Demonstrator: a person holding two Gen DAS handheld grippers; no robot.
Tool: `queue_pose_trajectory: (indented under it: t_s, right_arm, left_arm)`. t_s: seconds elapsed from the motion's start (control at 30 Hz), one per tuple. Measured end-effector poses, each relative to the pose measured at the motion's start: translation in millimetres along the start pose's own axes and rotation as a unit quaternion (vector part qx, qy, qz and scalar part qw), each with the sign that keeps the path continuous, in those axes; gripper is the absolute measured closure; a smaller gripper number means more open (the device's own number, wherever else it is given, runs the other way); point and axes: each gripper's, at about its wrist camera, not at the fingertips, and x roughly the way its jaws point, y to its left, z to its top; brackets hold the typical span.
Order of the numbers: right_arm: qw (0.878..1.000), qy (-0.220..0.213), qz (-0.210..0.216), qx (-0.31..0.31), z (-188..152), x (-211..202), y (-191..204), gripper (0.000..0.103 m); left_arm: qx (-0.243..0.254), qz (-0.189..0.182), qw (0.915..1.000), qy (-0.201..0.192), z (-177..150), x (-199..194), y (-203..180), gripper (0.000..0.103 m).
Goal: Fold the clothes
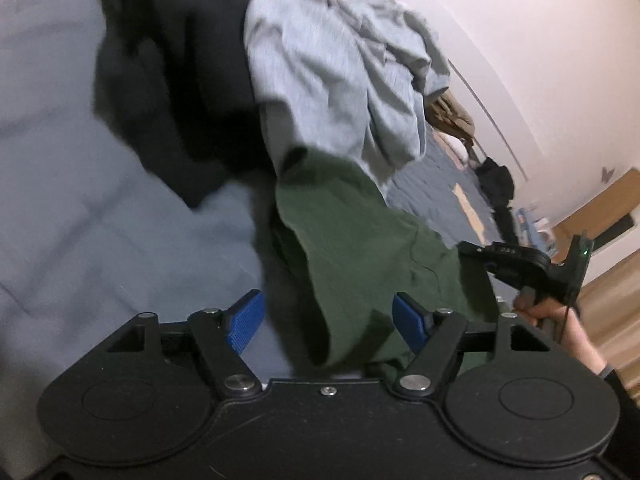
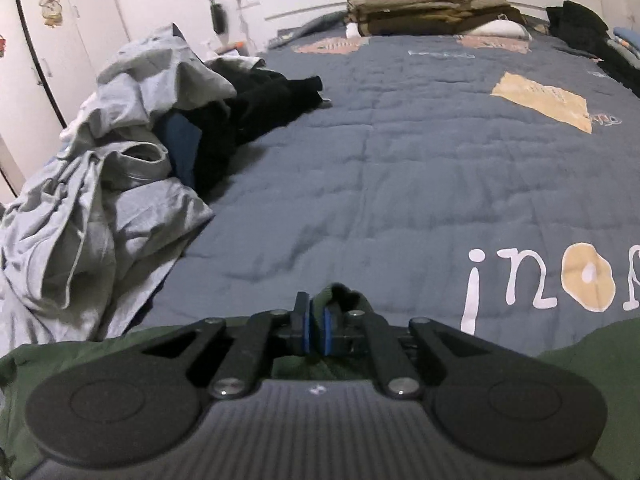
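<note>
A dark green garment [image 1: 360,240] hangs in folds over the blue-grey bed quilt [image 1: 100,220]. My left gripper [image 1: 328,320] is open; the green cloth runs between its blue pads [image 1: 248,320], nearer the right one, and neither pad presses on it. The right gripper [image 1: 468,250] shows at the cloth's right edge, held by a hand [image 1: 552,316]. In the right wrist view, my right gripper [image 2: 316,320] is shut on a bunched fold of the green garment [image 2: 340,294], which also spreads beneath it.
A pile of grey clothes [image 2: 100,200] and black clothes [image 2: 260,104] lies on the left of the quilt [image 2: 400,160]. Folded tan blankets [image 2: 428,8] and a pillow sit at the head. More dark clothes [image 2: 580,28] lie at the back right. White wardrobe doors [image 2: 40,60] stand left.
</note>
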Motion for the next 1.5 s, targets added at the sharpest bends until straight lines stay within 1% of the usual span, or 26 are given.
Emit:
queue_pose_trajectory:
  t_s: [0.07,0.1,0.13,0.23,0.33,0.37,0.43,0.47,0.5,0.57,0.6,0.63,0.67,0.73,0.83,0.87,0.93,1.0,1.07,1.1,1.13,1.2,1.27,1.33,1.43,1.5]
  right_arm:
    - [1.000,-0.001,0.003,0.004,1.3,-1.8,-1.1,0.096]
    - [1.000,-0.003,0.002,0.006,2.3,-2.5,-1.5,0.096]
    - [1.000,-0.005,0.002,0.009,3.0,-3.2,-2.0,0.096]
    - [1.000,-0.013,0.015,0.012,3.1,-6.6,2.2,0.097]
    - [1.000,-0.018,0.016,-0.013,0.1,-9.8,13.8,0.097]
    - [1.000,-0.017,0.012,-0.019,-0.9,-9.5,16.8,0.097]
    - [1.000,-0.008,0.001,-0.026,-2.4,-4.7,17.7,0.097]
    - [1.000,-0.004,-0.003,-0.030,-2.9,-3.1,17.7,0.096]
    - [0.999,-0.002,-0.005,-0.033,-3.3,-3.2,17.7,0.096]
    - [0.999,0.000,-0.007,-0.039,-3.9,-5.0,18.1,0.095]
    - [0.999,-0.002,-0.006,-0.041,-3.8,-8.8,19.1,0.095]
    - [0.999,-0.004,-0.005,-0.045,-3.7,-13.5,20.1,0.094]
    - [0.999,-0.005,-0.004,-0.051,-3.7,-19.3,21.3,0.092]
    - [0.998,-0.009,0.005,-0.064,-4.8,-34.7,23.4,0.080]
    - [0.996,-0.029,0.023,-0.078,-10.5,-66.8,24.8,0.068]
    - [0.995,-0.034,0.029,-0.084,-13.1,-78.5,24.7,0.067]
    - [0.994,-0.042,0.040,-0.097,-18.9,-100.3,23.6,0.062]
    - [0.992,-0.051,0.048,-0.102,-26.4,-118.8,22.8,0.061]
    - [0.992,-0.054,0.066,-0.092,-37.7,-137.8,20.6,0.061]
    - [0.992,-0.056,0.076,-0.088,-44.1,-146.6,19.9,0.061]
    - [0.991,-0.059,0.085,-0.084,-51.1,-155.9,19.2,0.060]
    - [0.990,-0.064,0.098,-0.075,-64.5,-173.0,16.9,0.060]
    - [0.990,-0.066,0.108,-0.065,-74.3,-185.0,15.3,0.060]
    - [0.990,-0.071,0.115,-0.051,-81.9,-193.9,14.7,0.060]
    - [0.989,-0.070,0.131,-0.028,-91.9,-195.2,21.0,0.059]
    - [0.987,-0.062,0.146,-0.023,-101.0,-187.9,35.0,0.059]
  left_arm:
    - [-0.021,-0.002,0.9997,-0.011,-1.9,5.5,2.7,0.077]
    - [-0.032,-0.005,0.9994,-0.015,-1.6,7.1,4.0,0.091]
    - [-0.025,-0.008,0.9988,-0.041,1.9,-1.6,-0.4,0.092]
    - [-0.005,-0.031,0.9922,-0.121,14.6,-32.7,-17.6,0.094]
    - [0.059,-0.001,0.9853,-0.160,21.9,-56.4,-42.0,0.097]
    - [0.061,0.016,0.9879,-0.142,24.6,-55.5,-40.4,0.097]
    - [0.027,0.049,0.9961,-0.068,27.9,-44.0,-24.2,0.097]
    - [0.009,0.059,0.9963,-0.061,25.8,-42.1,-12.9,0.096]
    - [0.003,0.068,0.9956,-0.065,24.7,-41.2,-6.4,0.095]
    - [-0.010,0.084,0.9938,-0.072,22.7,-39.4,6.4,0.080]
    - [-0.029,0.078,0.9938,-0.074,23.3,-38.6,11.4,0.065]
    - [-0.046,0.071,0.9934,-0.078,23.7,-37.8,15.7,0.057]
    - [-0.044,0.063,0.9931,-0.088,23.6,-36.8,14.6,0.057]
    - [-0.014,0.054,0.9927,-0.107,25.2,-32.4,4.5,0.056]
    - [0.027,0.060,0.9922,-0.105,27.6,-20.5,-7.8,0.048]
    - [0.023,0.058,0.9923,-0.107,30.3,-19.4,-5.5,0.048]
    - [-0.017,0.028,0.9941,-0.103,37.5,-17.3,7.1,0.048]
    - [-0.032,0.010,0.9936,-0.107,45.0,-12.7,14.3,0.050]
    - [-0.004,0.022,0.9946,-0.102,50.7,-4.2,12.5,0.059]
    - [0.008,0.026,0.9952,-0.094,50.8,0.8,10.3,0.077]
    - [0.022,0.031,0.9954,-0.087,49.6,5.1,6.6,0.086]
    - [0.063,0.044,0.9935,-0.085,46.7,8.9,-3.6,0.093]
    - [0.075,0.037,0.9922,-0.092,49.8,0.5,-10.0,0.096]
    - [0.067,0.004,0.9903,-0.122,59.1,-20.1,-17.1,0.097]
    - [0.078,-0.004,0.9813,-0.176,70.1,-43.5,-35.3,0.097]
    - [0.076,0.001,0.9787,-0.190,74.4,-45.5,-45.0,0.097]
